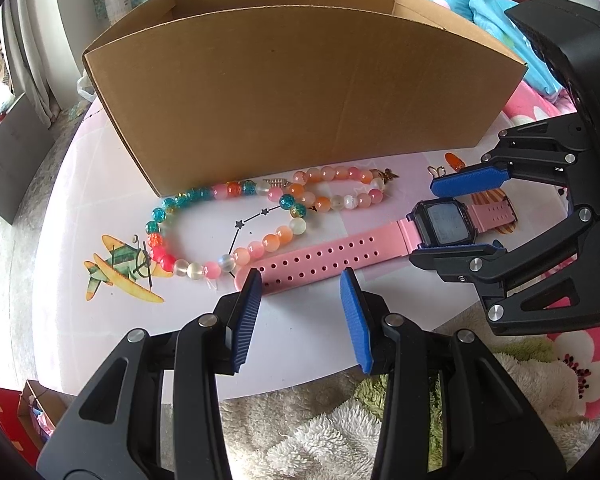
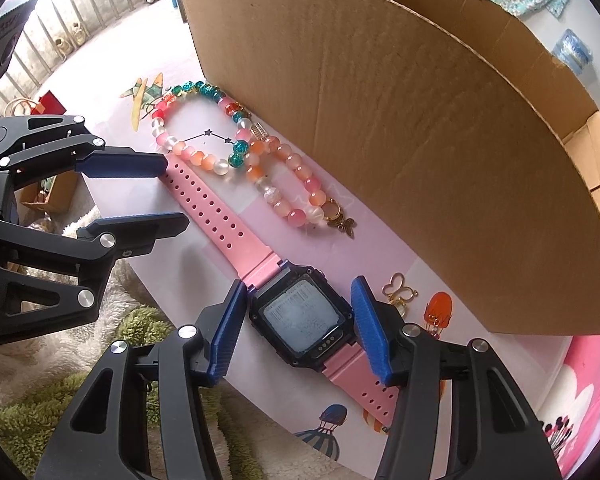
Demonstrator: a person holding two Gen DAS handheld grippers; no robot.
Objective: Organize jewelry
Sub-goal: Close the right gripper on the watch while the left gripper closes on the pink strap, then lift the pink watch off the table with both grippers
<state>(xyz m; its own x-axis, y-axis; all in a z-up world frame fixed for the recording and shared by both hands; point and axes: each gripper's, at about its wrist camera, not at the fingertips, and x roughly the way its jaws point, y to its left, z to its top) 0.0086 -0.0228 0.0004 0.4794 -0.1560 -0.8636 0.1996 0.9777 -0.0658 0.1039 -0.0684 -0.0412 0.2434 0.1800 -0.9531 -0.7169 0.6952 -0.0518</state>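
Right wrist view shows the right gripper (image 2: 298, 332) over the watch (image 2: 300, 322). Its jaws stand apart, one on each side of the black watch face, and they do not look pressed on it yet. Left gripper (image 1: 300, 318) hangs over the far end of the pink strap (image 1: 316, 260), jaws apart too, with the strap tip under the gap and nothing held.

Take the box (image 1: 300, 92) as the landmark. The watch lies flat on the table (image 1: 80, 184) just in front of the box wall. Closer to the box lie the bead strings (image 1: 260, 220), looped and touching each other. Near the box's right end sit a small gold clip (image 2: 400, 286) and an orange charm (image 2: 438, 308).

How far along? I think the job has barely begun. Every piece I can see lies outside the box. What is inside the box is hidden from me. The watch looks like the first thing to go in, then the beads and the small bits
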